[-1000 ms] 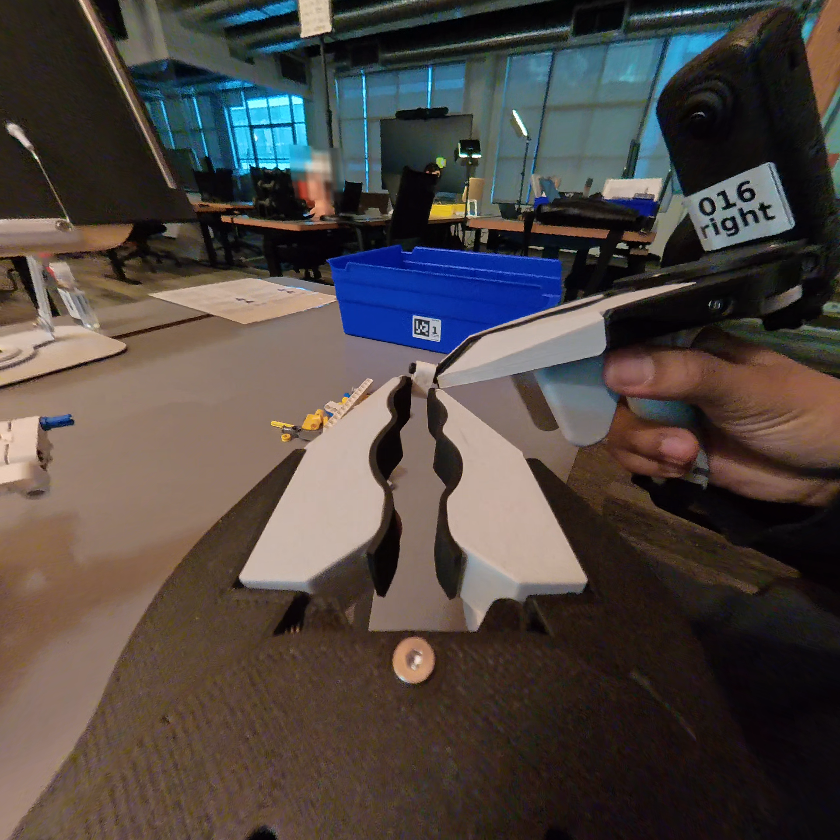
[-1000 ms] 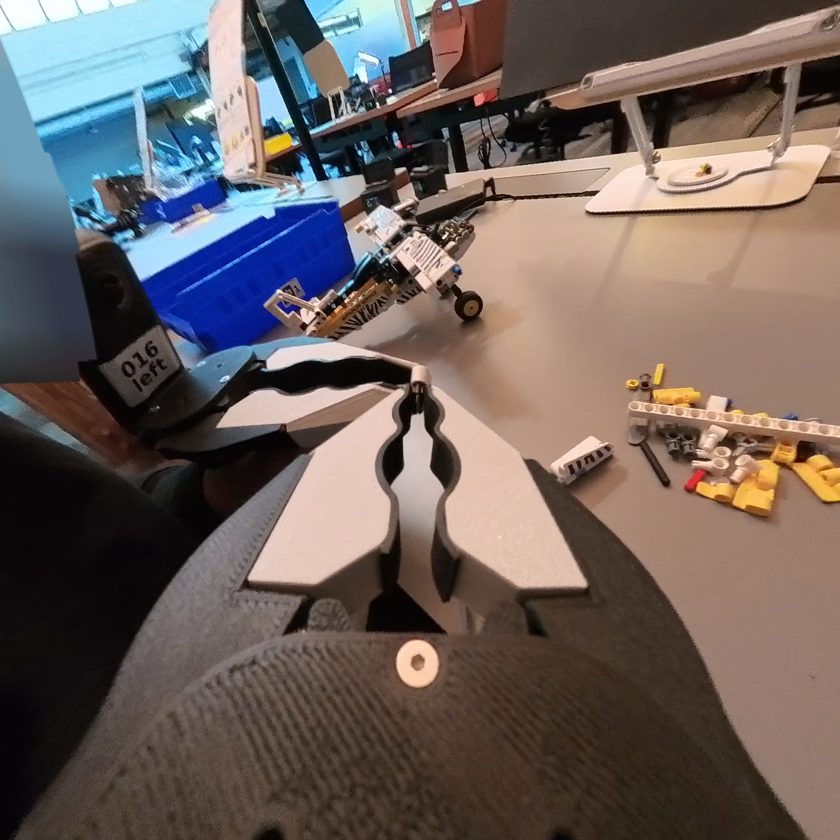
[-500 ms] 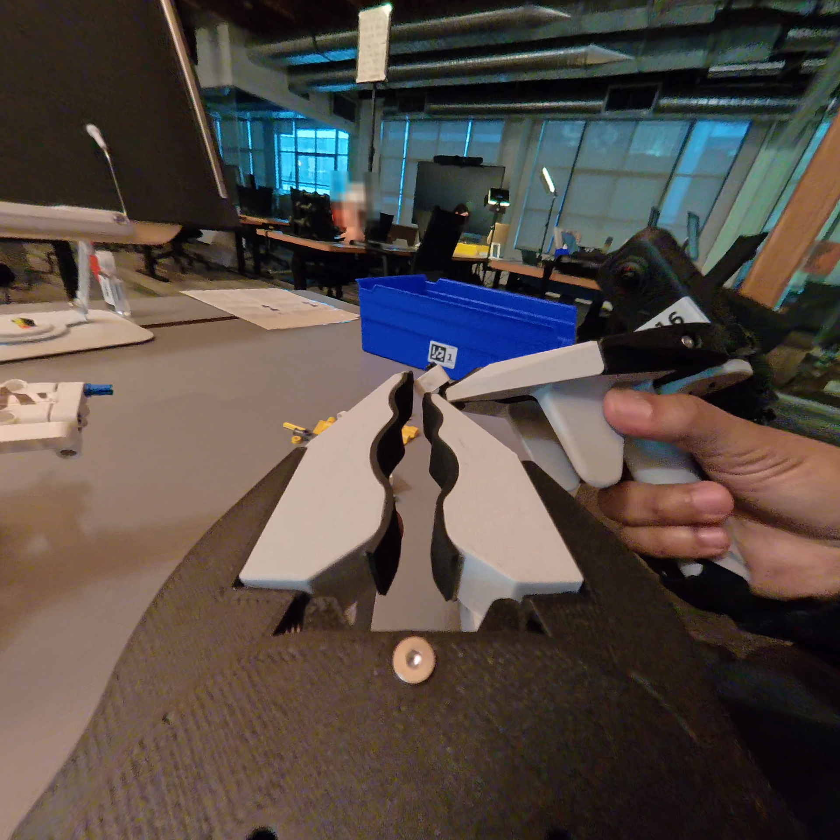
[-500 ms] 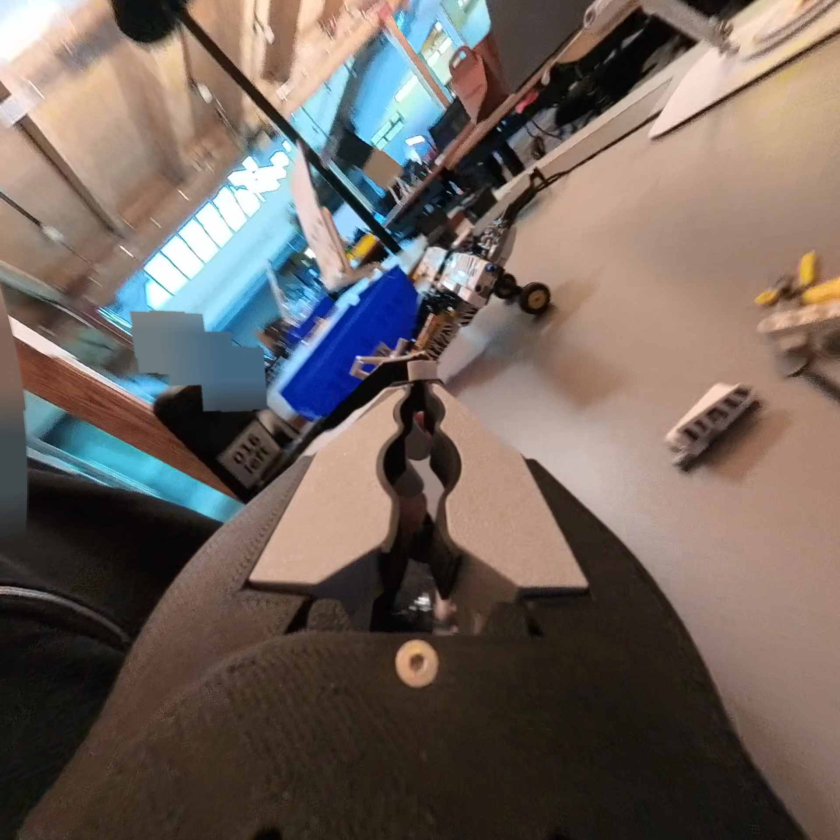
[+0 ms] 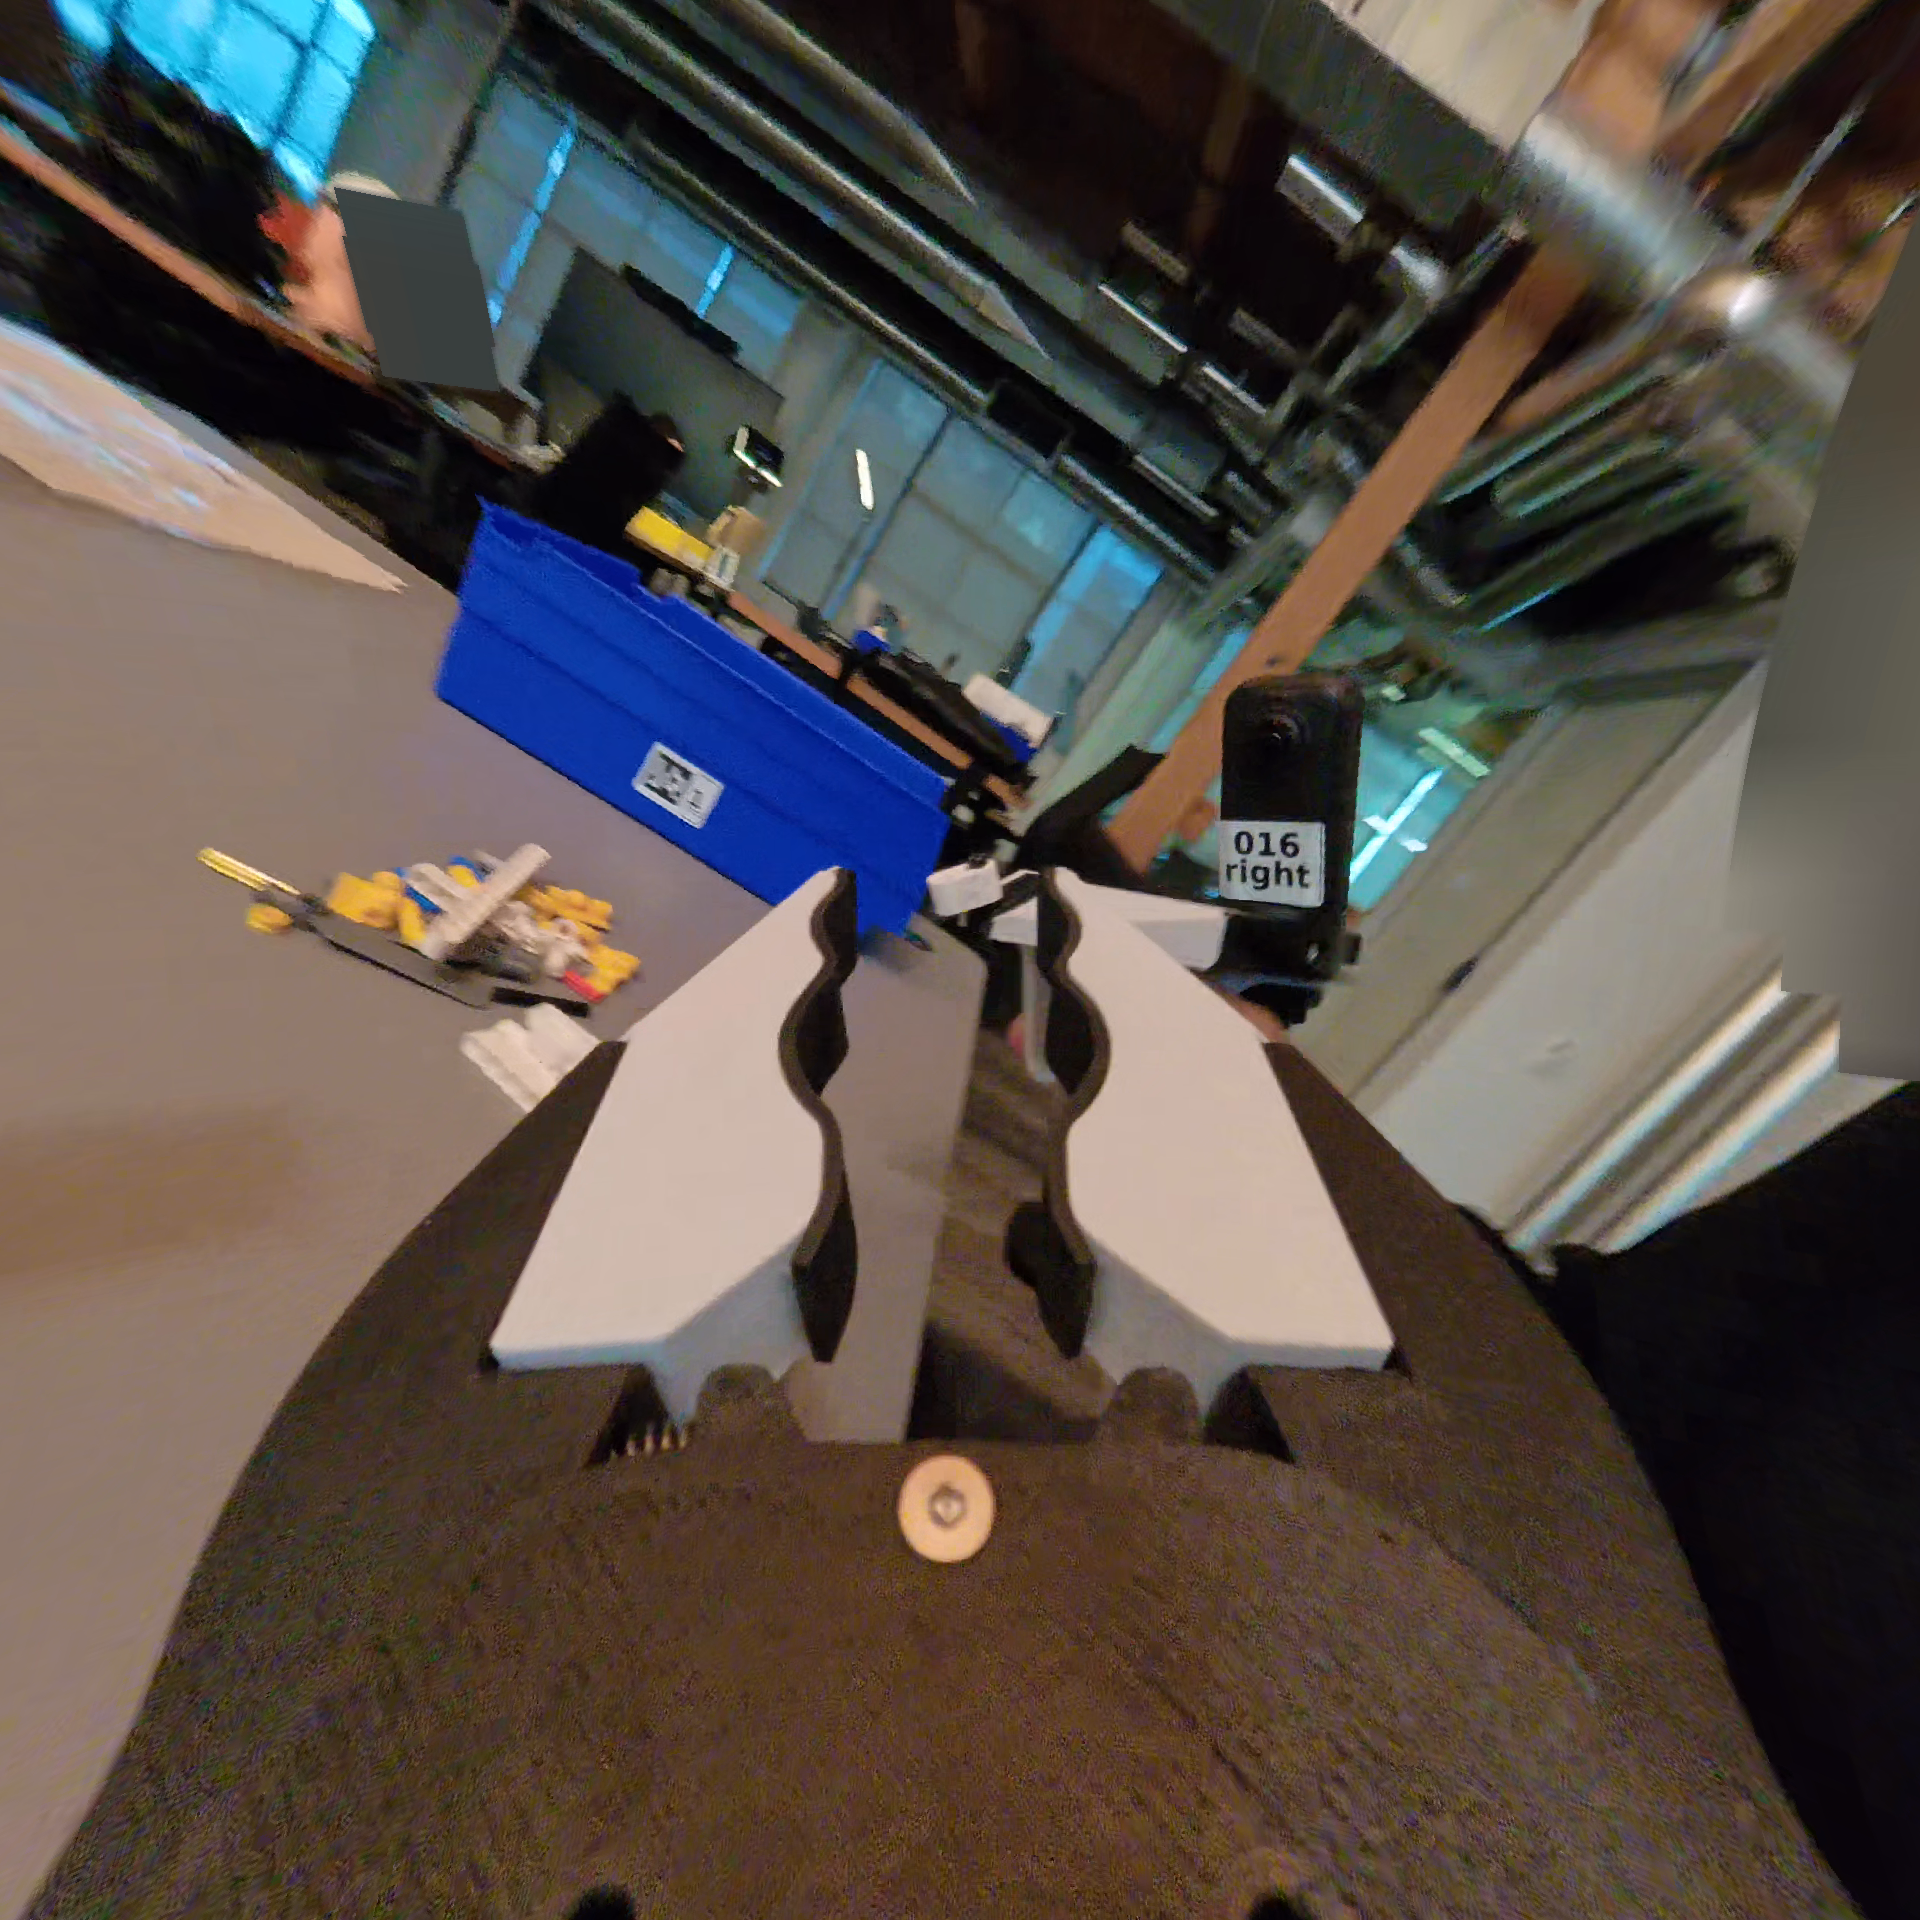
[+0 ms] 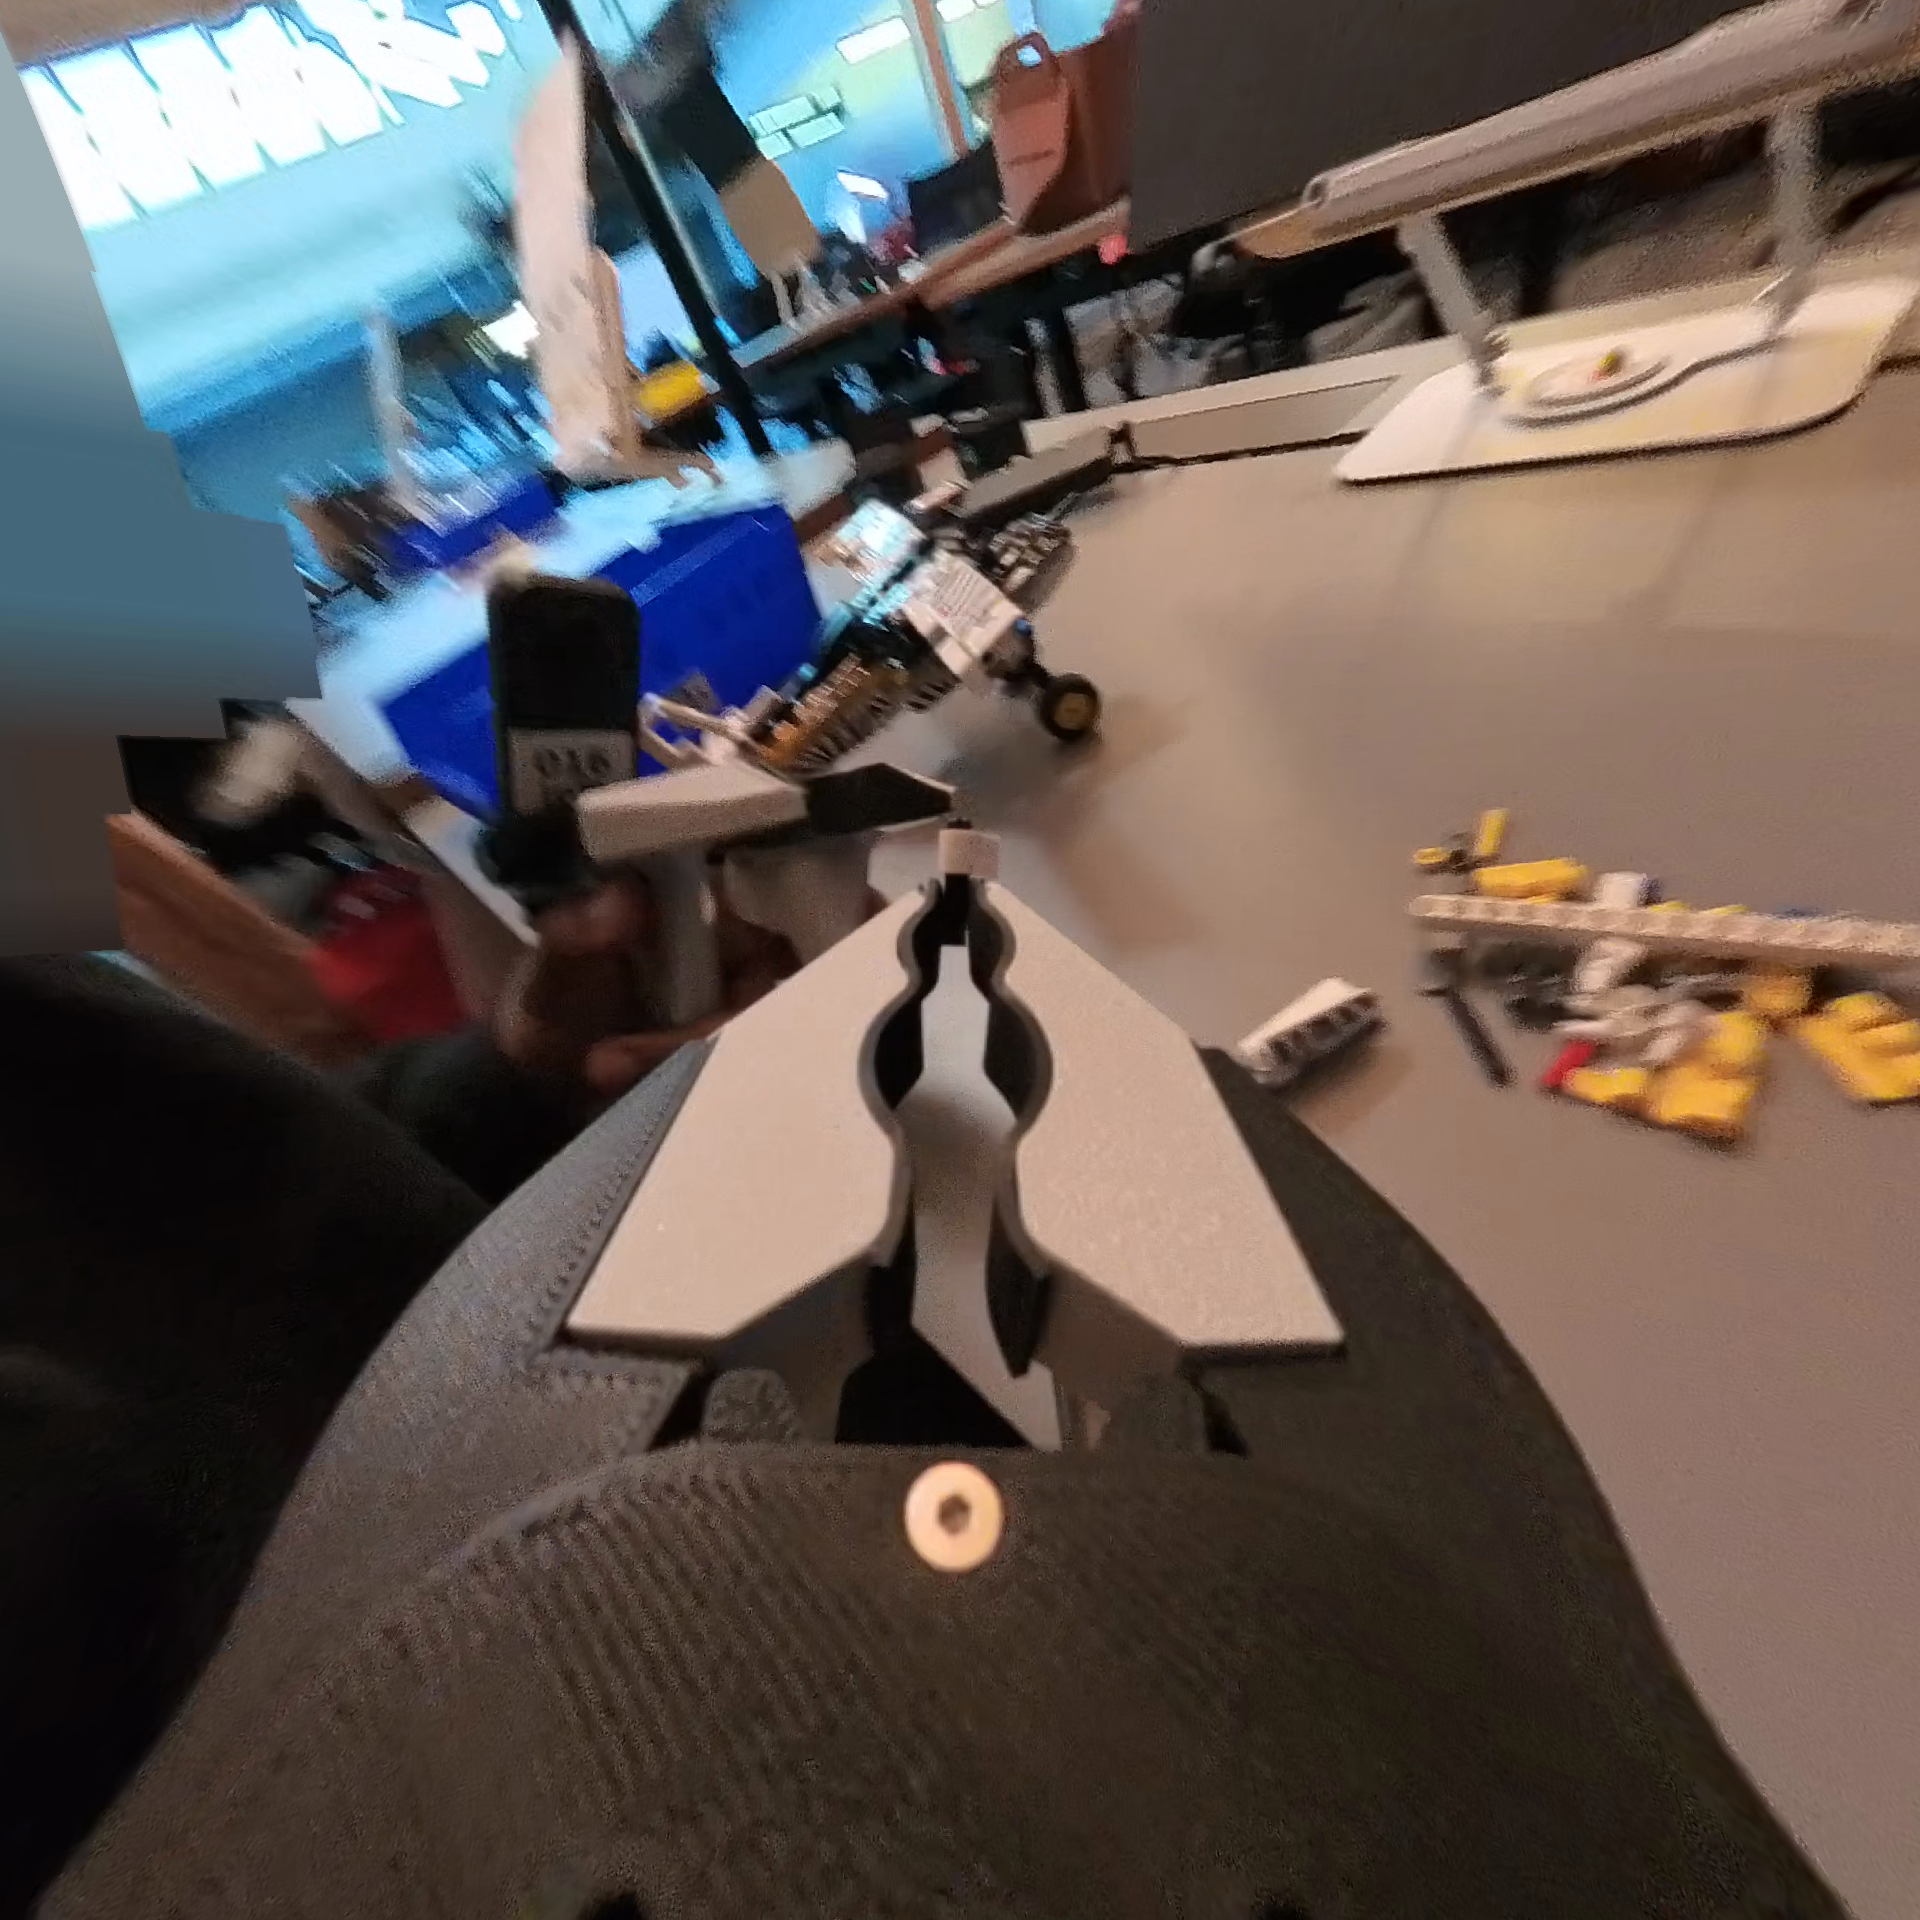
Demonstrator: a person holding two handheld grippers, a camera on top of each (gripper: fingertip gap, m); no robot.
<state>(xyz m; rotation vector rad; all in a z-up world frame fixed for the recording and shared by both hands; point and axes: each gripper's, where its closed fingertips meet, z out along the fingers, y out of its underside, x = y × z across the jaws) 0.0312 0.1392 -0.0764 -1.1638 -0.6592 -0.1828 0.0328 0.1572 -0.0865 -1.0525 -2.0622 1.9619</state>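
My left gripper [image 5: 945, 891] is open and empty, held above the grey table [image 5: 208, 727]. Just beyond its fingertips is my right gripper [image 5: 1023, 902], pointing left, with a small white brick piece [image 5: 961, 888] at its tip. In the right wrist view my right gripper [image 6: 954, 906] is shut on a short black pin [image 6: 951, 914] that carries the small white piece [image 6: 966, 854] past the fingertips. The left gripper [image 6: 873, 800] is to the upper left of that piece, close to it but not touching it, with a hand on its handle.
A blue bin [image 5: 675, 727] stands at the table's far side, also in the right wrist view [image 6: 717, 613]. Loose yellow and white bricks [image 5: 468, 914] [image 6: 1662, 987] lie on the table, with a white piece [image 6: 1309, 1029] nearby. A brick-built wheeled model [image 6: 935, 644] and a monitor stand base [image 6: 1610, 405] are farther off. Only a small space, under 4 cm, lies between the two pairs of fingers.
My left gripper's jaws have opened and let go of the small white piece. The piece stays on the pin in my shut right gripper. Both grippers have tilted and drawn slightly apart.
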